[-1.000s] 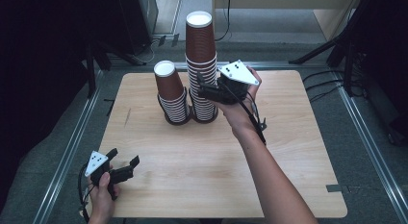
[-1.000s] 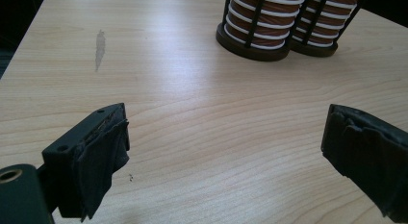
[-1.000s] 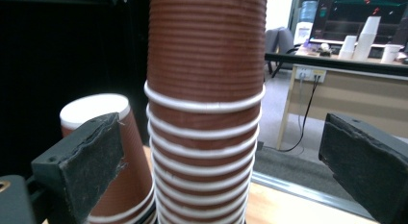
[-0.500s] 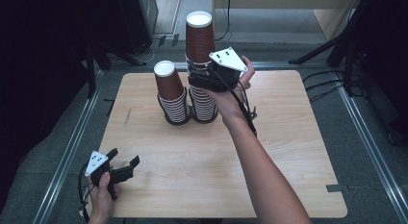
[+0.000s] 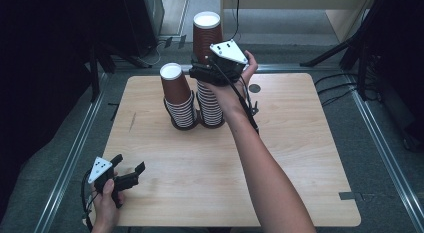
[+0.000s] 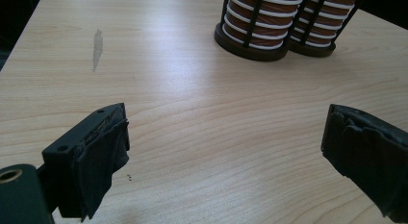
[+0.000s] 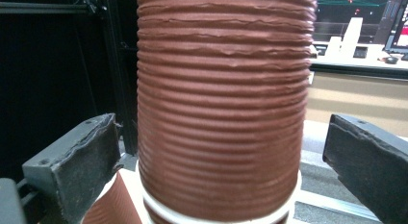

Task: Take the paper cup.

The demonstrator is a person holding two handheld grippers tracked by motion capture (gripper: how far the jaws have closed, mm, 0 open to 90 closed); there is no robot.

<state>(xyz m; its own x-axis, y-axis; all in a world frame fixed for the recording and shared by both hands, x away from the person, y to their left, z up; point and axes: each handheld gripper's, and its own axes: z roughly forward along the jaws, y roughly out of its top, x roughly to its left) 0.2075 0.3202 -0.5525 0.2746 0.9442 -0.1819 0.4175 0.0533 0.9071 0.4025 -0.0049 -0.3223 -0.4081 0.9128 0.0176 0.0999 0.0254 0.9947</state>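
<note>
Two stacks of upturned brown ribbed paper cups stand at the table's far middle, each in a black wire holder. The tall stack (image 5: 210, 100) is on the right, the short stack (image 5: 178, 95) on the left. My right gripper (image 5: 199, 69) is up at the tall stack's top cup (image 5: 206, 32). In the right gripper view that cup (image 7: 221, 104) sits between the open jaws of my right gripper (image 7: 221, 173), with a gap on each side. My left gripper (image 5: 129, 169) hovers open near the front left corner, holding nothing. The left gripper view has my left gripper (image 6: 226, 142) facing the bases of both stacks (image 6: 262, 27).
The wooden table (image 5: 300, 158) lies bare across its front and right. A small dark round mark (image 5: 255, 88) sits right of the stacks. A metal frame rail (image 5: 75, 153) runs along the left edge. Dark stands and cables lie beyond the table.
My right gripper has risen and moved left and away, from beside the tall stack up to its top cup. The left gripper has stayed put.
</note>
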